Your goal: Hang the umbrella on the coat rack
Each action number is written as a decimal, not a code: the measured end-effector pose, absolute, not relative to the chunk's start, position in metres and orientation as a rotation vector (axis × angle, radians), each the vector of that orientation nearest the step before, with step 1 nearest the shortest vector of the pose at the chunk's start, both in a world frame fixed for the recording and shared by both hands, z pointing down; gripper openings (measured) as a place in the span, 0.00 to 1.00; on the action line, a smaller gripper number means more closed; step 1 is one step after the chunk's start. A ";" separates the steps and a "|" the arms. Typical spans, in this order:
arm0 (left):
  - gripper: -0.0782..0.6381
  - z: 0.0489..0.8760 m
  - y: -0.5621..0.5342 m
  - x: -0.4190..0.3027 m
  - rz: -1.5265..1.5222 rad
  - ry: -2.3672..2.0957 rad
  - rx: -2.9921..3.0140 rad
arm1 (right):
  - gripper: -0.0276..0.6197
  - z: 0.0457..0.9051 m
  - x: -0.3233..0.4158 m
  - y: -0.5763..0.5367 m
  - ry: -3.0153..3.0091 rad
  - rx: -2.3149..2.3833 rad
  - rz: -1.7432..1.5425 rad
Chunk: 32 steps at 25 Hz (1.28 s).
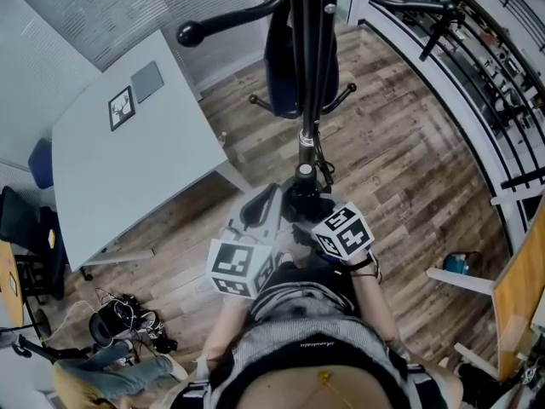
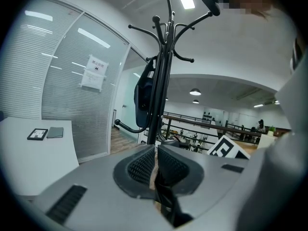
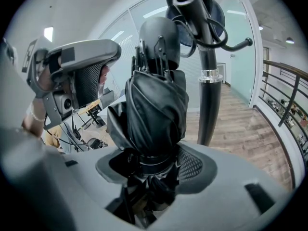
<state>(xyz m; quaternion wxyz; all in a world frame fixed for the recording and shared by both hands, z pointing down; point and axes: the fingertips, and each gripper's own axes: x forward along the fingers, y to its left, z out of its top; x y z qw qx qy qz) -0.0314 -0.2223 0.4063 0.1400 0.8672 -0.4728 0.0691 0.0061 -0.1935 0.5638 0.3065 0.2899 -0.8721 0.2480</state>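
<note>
Jaws of right gripper (image 3: 156, 166) clamp folded umbrella (image 3: 156, 105), fabric bulging above them; left gripper (image 2: 157, 165) jaws pinch black strap (image 2: 166, 202), probably its loop. Light, soft, slippery cloth: grip stiff core. Beyond jaws, coat rack (image 2: 161, 81)

The top of the coat rack (image 1: 308, 49) is cut off by the head view's upper edge, and its foot is hidden behind the left gripper (image 2: 157, 153) in the left gripper view. The lower end of the umbrella (image 3: 156, 105) is hidden between the jaws of the right gripper (image 3: 154, 153). It cannot be told what the thin dark strip (image 2: 163, 190) pinched in the left jaws belongs to.
</note>
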 end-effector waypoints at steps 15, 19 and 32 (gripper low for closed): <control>0.13 0.409 -0.233 -0.035 0.198 -1.397 2.483 | 0.42 0.572 0.004 -0.211 -2.298 0.736 0.656; 0.13 0.409 -0.233 -0.036 0.197 -1.407 2.477 | 0.42 0.575 0.006 -0.215 -2.292 0.737 0.656; 0.13 0.411 -0.232 -0.041 0.200 -1.414 2.466 | 0.42 0.585 0.007 -0.220 -2.272 0.743 0.680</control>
